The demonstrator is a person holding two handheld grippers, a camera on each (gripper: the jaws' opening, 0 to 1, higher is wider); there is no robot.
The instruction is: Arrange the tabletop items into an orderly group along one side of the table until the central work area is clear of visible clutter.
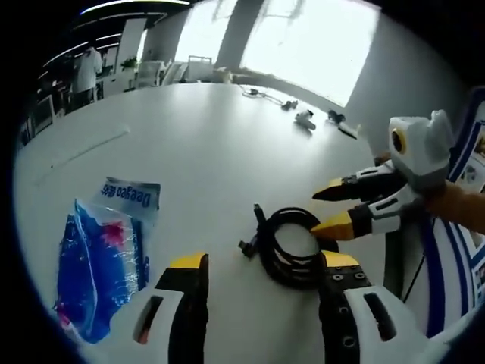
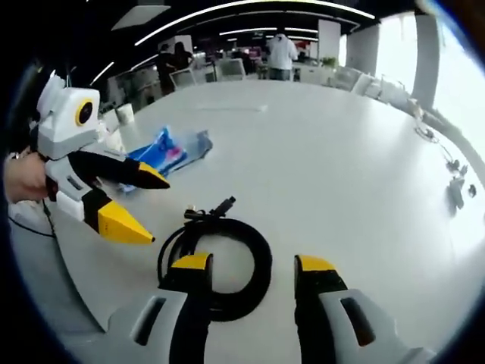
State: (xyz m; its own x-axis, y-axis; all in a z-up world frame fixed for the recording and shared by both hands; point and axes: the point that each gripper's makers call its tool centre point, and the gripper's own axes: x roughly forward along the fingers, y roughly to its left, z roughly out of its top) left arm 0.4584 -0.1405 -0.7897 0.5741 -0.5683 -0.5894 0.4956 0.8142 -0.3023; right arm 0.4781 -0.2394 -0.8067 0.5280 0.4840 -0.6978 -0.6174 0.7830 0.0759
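Coiled black cable (image 1: 292,246) on white table (image 1: 204,136), between both grippers | left gripper (image 1: 261,265) wide | right gripper (image 2: 250,265) wide (nothing held) | blue bag (image 1: 102,262) apart

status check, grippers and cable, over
Left gripper open, right gripper open, both at the coiled cable. Cable flat on table, not gripped. Blue bag lies apart; nothing in the way.

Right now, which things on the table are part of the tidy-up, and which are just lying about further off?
For the job:
- coiled black cable, between both open tools
- blue plastic packet
- left tool, right tool

Lying about:
- small gadgets and cords at the far table edge by the window
- white strip on the table
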